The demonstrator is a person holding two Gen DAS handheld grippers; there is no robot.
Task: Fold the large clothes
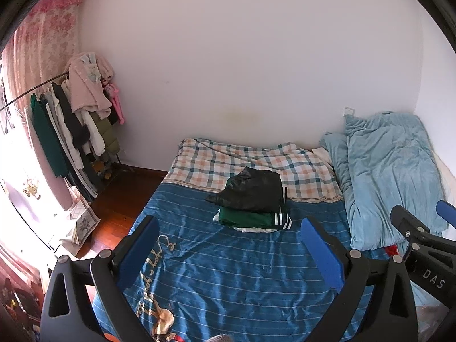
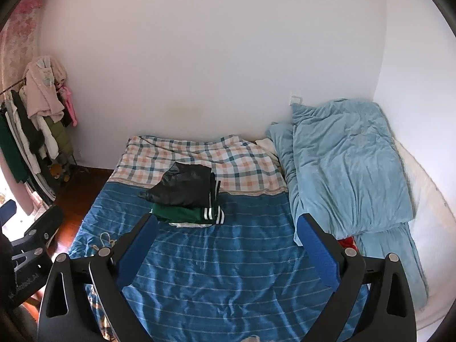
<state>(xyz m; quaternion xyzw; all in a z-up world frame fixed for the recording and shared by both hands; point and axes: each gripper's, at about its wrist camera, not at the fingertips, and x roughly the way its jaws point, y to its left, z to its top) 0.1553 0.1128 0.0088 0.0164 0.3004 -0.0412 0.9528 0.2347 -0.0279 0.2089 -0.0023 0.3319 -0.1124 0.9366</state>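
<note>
A stack of folded clothes [image 1: 253, 199] lies in the middle of the bed: a black shiny garment [image 1: 253, 191] on top, a green one with white stripes [image 1: 256, 219] under it, a white one at the bottom. The stack also shows in the right wrist view [image 2: 185, 196]. My left gripper [image 1: 230, 248] is open and empty, held above the blue striped bedsheet [image 1: 228, 279] in front of the stack. My right gripper [image 2: 228, 245] is open and empty, also above the sheet, to the right of the left one.
A light blue quilt [image 2: 347, 165] lies along the bed's right side, with something red [image 2: 346, 242] under its edge. A plaid cover [image 2: 199, 156] lies at the far end. A clothes rack [image 1: 71, 131] stands at the left by the wall, over a wooden floor [image 1: 119, 199].
</note>
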